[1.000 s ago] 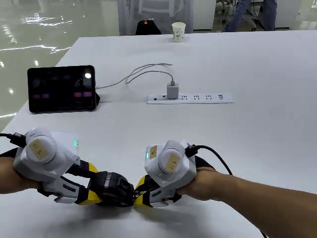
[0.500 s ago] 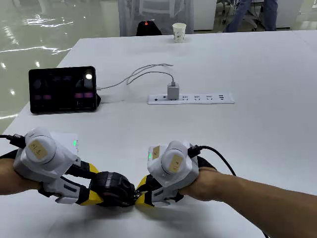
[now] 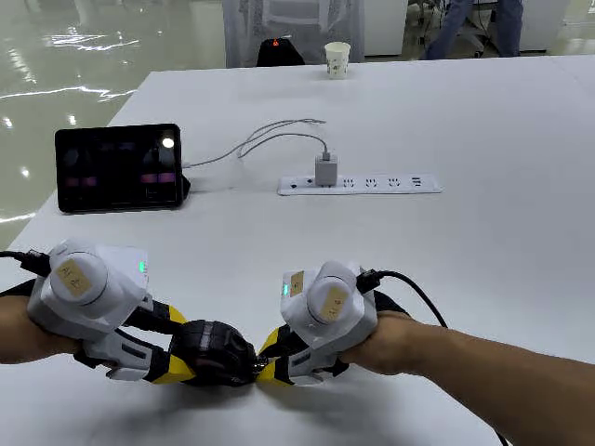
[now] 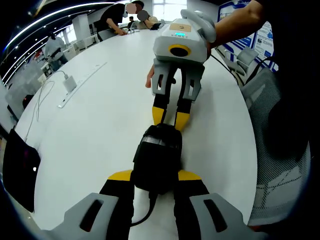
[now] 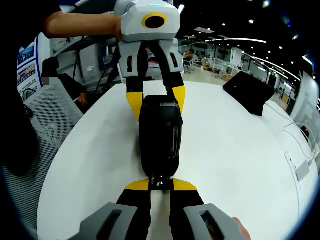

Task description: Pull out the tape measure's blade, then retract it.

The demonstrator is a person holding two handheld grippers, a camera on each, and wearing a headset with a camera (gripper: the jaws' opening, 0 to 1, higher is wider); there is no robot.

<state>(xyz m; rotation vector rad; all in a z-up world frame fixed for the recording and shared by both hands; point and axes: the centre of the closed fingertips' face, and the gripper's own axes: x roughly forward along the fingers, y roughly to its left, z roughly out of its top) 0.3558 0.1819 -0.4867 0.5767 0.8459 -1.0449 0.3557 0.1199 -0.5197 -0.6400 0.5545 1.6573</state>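
Tape measure: black rubber-cased tape measure [image 3: 216,351], lying on the white table [image 3: 483,139] close to the near edge, right between the two grippers.
Left gripper: left gripper [image 4: 156,176] has its yellow-tipped jaws closed onto the case, one on each side, at the end farther from the other gripper. Case looks firmly clamped.
Right gripper: right gripper [image 5: 160,186] faces the left one head-on. Its jaws are drawn almost together at the case's near end, on what looks like the small dark blade hook [image 5: 160,181]. Too small to be sure how much of the hook they have.
Blade: none showing outside the case; pull-out not yet begun, as far as I can judge.
Long axis: case runs along the line joining the grippers, roughly left to right across the person's front, mouth end toward the right gripper.
Key relation: case lies straight ahead of both sets of jaws, and the two grippers point at each other along one line with the case between them.
Nearer hand: right gripper sits at the blade end, so it is the one to draw; left only anchors.
Next move (judgement): right gripper draws away to the person's right, along that same axis, while the left keeps the case down.
Risk (judgement): hook slipping from the pinch, or the blade kinking if the pull leaves the axis.
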